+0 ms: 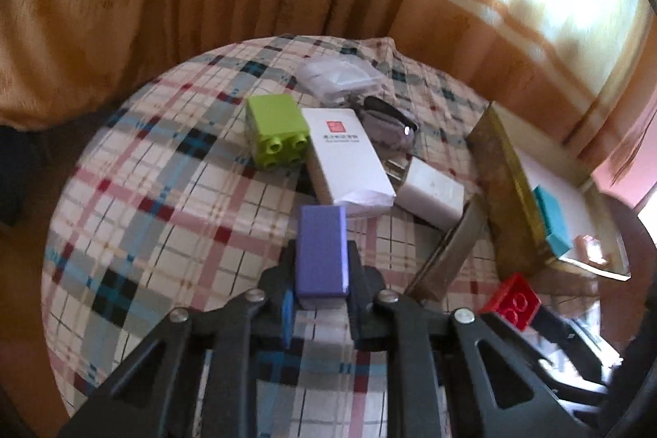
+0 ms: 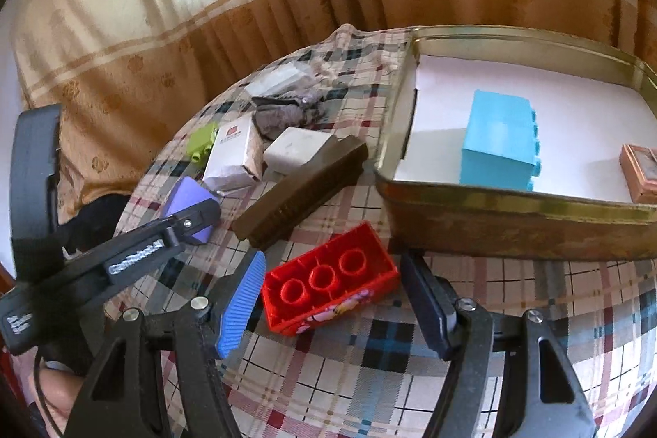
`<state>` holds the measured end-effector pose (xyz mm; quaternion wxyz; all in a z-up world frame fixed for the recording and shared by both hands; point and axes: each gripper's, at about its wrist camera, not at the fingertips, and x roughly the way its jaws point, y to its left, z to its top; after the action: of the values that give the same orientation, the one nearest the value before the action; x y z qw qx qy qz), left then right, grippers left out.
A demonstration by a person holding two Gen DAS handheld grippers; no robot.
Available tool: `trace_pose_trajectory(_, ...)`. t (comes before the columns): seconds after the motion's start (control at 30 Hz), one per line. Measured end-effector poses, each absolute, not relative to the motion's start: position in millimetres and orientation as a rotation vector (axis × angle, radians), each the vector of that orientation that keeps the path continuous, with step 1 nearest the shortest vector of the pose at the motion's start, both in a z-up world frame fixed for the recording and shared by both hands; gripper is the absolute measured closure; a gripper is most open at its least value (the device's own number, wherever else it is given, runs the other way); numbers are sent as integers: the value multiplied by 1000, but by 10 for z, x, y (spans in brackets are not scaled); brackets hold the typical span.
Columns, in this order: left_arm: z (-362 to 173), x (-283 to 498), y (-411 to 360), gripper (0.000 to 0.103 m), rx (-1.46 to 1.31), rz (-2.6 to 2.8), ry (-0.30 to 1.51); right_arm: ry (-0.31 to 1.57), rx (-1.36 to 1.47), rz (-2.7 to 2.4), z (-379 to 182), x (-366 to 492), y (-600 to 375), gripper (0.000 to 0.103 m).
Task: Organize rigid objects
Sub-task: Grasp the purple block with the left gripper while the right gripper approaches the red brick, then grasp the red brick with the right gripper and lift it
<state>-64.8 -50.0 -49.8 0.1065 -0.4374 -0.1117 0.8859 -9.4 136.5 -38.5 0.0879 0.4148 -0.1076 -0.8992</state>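
Note:
My left gripper (image 1: 321, 288) is shut on a purple block (image 1: 322, 253) and holds it over the plaid tablecloth; it also shows in the right wrist view (image 2: 191, 204). My right gripper (image 2: 332, 308) is open, its jaws on either side of a red toy brick (image 2: 328, 290) that lies hollow side up on the cloth, also seen in the left wrist view (image 1: 515, 300). A gold metal tin (image 2: 513, 224) at the right holds a cyan brick (image 2: 499, 146) and a small copper box (image 2: 640, 173).
On the round table lie a green brick (image 1: 277, 134), a white box (image 1: 349, 154), a white charger (image 1: 431, 191), a dark brown bar (image 2: 299, 191), sunglasses (image 1: 390, 122) and a clear bag (image 1: 341, 76). Curtains hang behind.

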Motion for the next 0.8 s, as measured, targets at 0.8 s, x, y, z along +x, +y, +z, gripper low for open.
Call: trace_pose_trajectory(0.8,-548,-590,-796,85,-1300,2643,-514,-345,1270,-2710,-393,-176,1152,39)
